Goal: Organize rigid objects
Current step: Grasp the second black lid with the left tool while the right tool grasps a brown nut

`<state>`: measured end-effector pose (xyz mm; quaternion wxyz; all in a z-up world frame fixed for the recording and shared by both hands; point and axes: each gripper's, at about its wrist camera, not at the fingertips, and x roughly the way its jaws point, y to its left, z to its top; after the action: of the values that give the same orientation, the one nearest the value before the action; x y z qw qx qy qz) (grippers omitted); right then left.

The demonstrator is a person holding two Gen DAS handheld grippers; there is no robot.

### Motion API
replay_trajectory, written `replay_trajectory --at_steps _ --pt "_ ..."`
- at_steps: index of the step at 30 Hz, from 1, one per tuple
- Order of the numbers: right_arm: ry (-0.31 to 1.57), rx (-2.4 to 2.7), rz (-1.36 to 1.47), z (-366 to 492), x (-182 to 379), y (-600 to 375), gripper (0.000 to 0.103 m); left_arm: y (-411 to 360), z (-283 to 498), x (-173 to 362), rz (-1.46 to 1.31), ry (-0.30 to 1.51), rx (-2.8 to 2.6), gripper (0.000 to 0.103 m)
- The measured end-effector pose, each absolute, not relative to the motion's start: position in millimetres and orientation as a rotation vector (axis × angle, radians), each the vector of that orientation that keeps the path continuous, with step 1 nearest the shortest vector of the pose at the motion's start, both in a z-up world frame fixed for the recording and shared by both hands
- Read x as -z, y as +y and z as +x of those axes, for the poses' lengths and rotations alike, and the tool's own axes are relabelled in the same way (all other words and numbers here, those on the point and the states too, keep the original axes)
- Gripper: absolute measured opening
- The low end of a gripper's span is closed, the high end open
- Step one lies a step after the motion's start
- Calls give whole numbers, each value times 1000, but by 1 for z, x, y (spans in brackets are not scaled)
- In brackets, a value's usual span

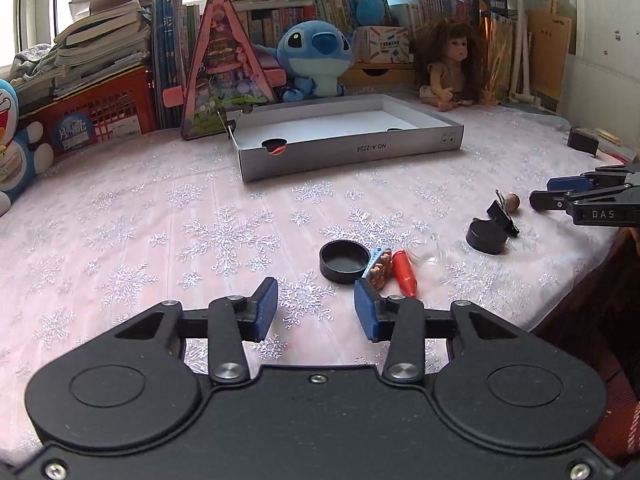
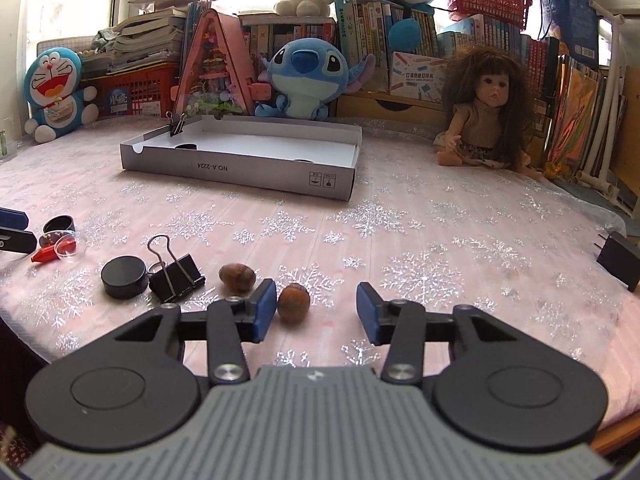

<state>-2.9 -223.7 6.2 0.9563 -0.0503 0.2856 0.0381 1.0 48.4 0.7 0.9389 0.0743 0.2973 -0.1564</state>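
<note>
My right gripper (image 2: 316, 312) is open low over the pink cloth. A brown walnut (image 2: 293, 303) lies between its jaws, right beside the left pad and well clear of the right one. A second walnut (image 2: 237, 277), a black binder clip (image 2: 176, 276) and a black round lid (image 2: 124, 276) lie to its left. My left gripper (image 1: 316, 308) is open with only cloth between its pads. Just beyond its right finger lie an open black cap (image 1: 344, 266), a small blue and orange piece (image 1: 380, 268), a red cone-shaped piece (image 1: 405, 278) and a clear cup (image 1: 426, 250).
A shallow grey cardboard box (image 2: 240, 172) sits open farther back, with a binder clip (image 2: 176, 124) on its far left corner. A doll (image 2: 484, 120), plush toys, books and red baskets line the back. A black charger (image 2: 620, 260) lies at the right edge.
</note>
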Motion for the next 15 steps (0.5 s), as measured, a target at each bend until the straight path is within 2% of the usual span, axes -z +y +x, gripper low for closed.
replay_trajectory --at_steps 15 --pt "600 -77 -90 0 -1 -226 52 27 28 8 150 592 296 41"
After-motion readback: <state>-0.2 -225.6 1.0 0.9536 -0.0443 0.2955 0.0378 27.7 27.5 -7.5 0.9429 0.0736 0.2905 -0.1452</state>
